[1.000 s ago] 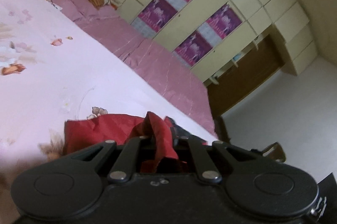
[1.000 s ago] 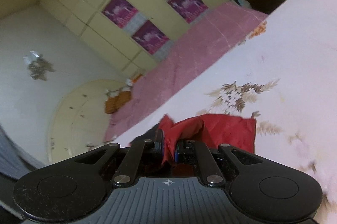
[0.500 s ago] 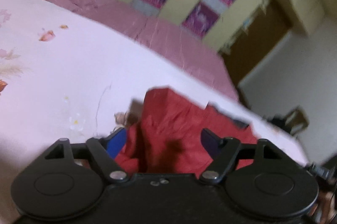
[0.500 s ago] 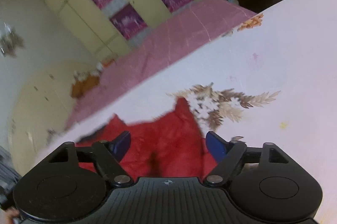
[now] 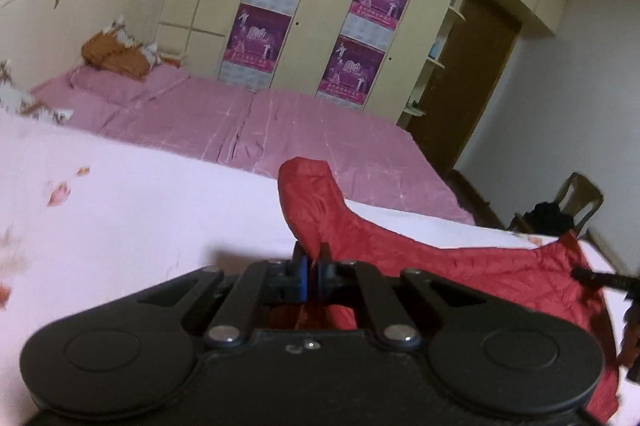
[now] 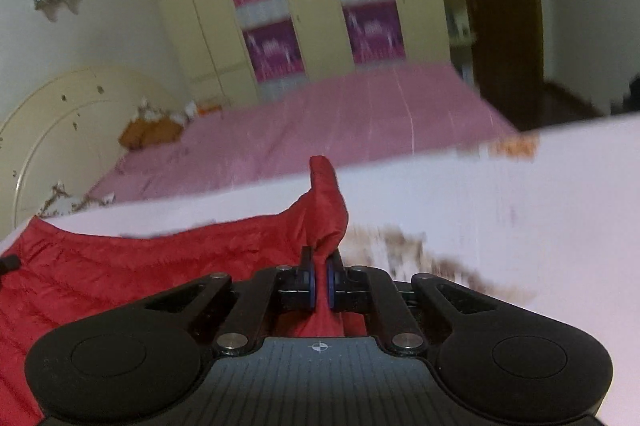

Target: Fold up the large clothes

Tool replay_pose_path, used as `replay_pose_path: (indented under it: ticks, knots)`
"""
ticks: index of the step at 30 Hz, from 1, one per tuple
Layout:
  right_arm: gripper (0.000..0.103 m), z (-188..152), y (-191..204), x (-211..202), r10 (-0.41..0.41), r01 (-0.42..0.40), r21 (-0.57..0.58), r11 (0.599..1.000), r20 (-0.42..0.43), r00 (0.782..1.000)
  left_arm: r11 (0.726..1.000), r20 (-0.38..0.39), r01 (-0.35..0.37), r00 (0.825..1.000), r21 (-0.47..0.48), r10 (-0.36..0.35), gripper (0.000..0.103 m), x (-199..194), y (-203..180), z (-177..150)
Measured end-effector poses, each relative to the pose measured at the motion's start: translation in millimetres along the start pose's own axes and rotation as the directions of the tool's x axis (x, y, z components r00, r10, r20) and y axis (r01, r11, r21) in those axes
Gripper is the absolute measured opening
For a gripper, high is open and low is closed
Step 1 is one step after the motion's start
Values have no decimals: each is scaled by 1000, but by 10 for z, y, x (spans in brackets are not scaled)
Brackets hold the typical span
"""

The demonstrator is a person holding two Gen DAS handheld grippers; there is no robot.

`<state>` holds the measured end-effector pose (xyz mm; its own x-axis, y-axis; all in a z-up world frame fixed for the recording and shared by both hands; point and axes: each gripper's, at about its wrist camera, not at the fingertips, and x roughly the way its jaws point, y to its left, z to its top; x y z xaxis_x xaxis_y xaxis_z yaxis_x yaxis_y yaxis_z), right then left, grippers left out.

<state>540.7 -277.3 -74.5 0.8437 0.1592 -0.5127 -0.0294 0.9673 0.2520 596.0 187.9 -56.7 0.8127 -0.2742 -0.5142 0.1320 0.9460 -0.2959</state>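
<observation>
A red quilted garment (image 5: pixel 460 266) lies on the pale pink floral bedspread (image 5: pixel 140 218). My left gripper (image 5: pixel 311 270) is shut on a bunched fold of it, which sticks up past the fingers. The garment stretches right toward the bed's edge. In the right wrist view my right gripper (image 6: pixel 319 280) is shut on another bunched corner of the red garment (image 6: pixel 140 266), which spreads to the left over the bedspread (image 6: pixel 500 218). The other gripper's tip (image 5: pixel 600 278) shows at the right edge of the left wrist view.
A darker pink bed (image 5: pixel 300 141) lies beyond, with an orange pillow (image 5: pixel 116 59) at its head. Cream wardrobes with purple posters (image 5: pixel 280 5) line the far wall. A brown door (image 5: pixel 472 89) and a wooden chair (image 5: pixel 576 201) stand at the right.
Both grippers opened half a second ago over the garment, then shut again on new bunched folds. Both cameras have levelled out toward the wardrobe wall.
</observation>
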Motion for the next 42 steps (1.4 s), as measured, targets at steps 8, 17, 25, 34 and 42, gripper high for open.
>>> replay_pose_path:
  ticks: [8, 17, 25, 34, 42]
  knots:
    - [5, -380, -129, 651, -120, 121, -12, 993, -239, 963, 993, -173, -112, 978, 22, 115, 5, 584, 136, -337]
    - [5, -480, -109, 649, -133, 136, 5, 991, -203, 970, 994, -190, -106, 976, 6, 105, 8, 579, 172, -360]
    - [81, -162, 94, 15, -179, 176, -40, 984, -88, 980, 989, -46, -137, 989, 59, 140, 70, -169, -56, -166]
    - [57, -705, 940, -319, 27, -51, -179, 982, -135, 991, 978, -128, -21, 991, 208, 49, 65, -300, -702, -789]
    - [57, -876, 805, -37, -97, 63, -203, 977, -166, 981, 959, -90, -115, 986, 258, 143, 77, -334, -490, -859]
